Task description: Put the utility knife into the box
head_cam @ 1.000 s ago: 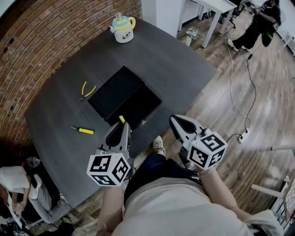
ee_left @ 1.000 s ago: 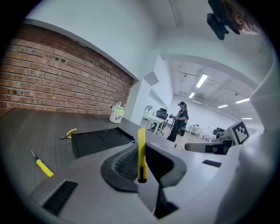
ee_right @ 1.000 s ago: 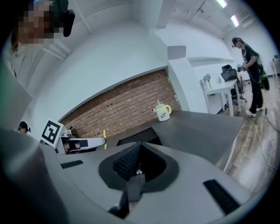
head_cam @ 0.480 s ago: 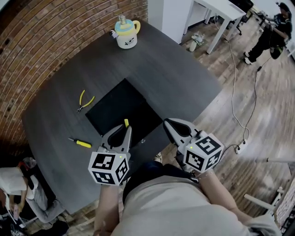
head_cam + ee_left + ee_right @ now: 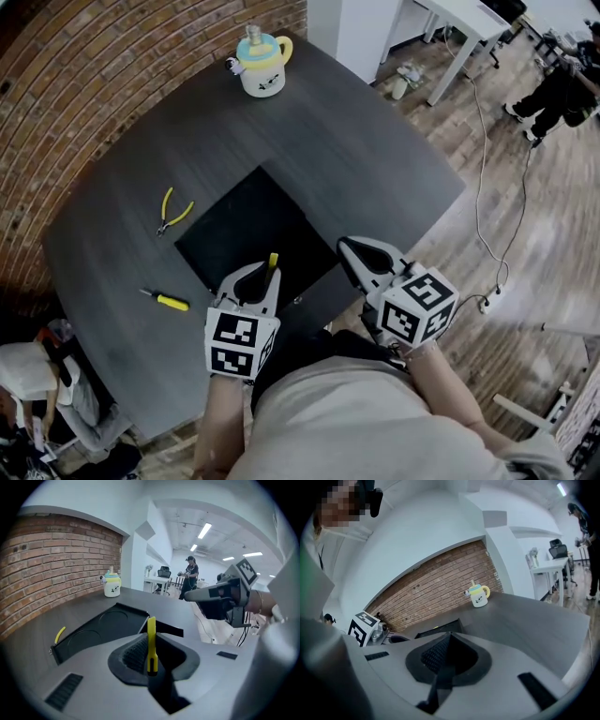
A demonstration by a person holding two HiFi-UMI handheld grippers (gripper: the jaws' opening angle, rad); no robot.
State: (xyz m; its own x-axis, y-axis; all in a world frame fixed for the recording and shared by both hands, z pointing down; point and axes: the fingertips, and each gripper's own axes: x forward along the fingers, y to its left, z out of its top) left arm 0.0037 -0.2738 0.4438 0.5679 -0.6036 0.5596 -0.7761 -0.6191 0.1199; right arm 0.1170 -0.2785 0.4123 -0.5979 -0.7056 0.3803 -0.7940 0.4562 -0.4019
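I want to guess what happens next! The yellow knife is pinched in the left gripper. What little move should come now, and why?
Probably ease the left gripper forward and down into the open box. Its jaws are shut on the utility knife, which sticks out past them at the box's near edge and is not yet inside.

A: What sat between the jaws of the left gripper [image 5: 152,649]?
B: A yellow utility knife [image 5: 151,632], standing upright, with the jaws closed on it.
A: And past it?
B: The black box [image 5: 101,626] lay open on the dark table [image 5: 159,601], showing two round recesses. A yellow handle [image 5: 60,634] poked out beside its left edge.
A: Anything farther back?
B: A pale mug [image 5: 112,585] near the brick wall [image 5: 51,564], the right gripper [image 5: 211,595] held over the table's right side, and a person [image 5: 190,571] standing far off.
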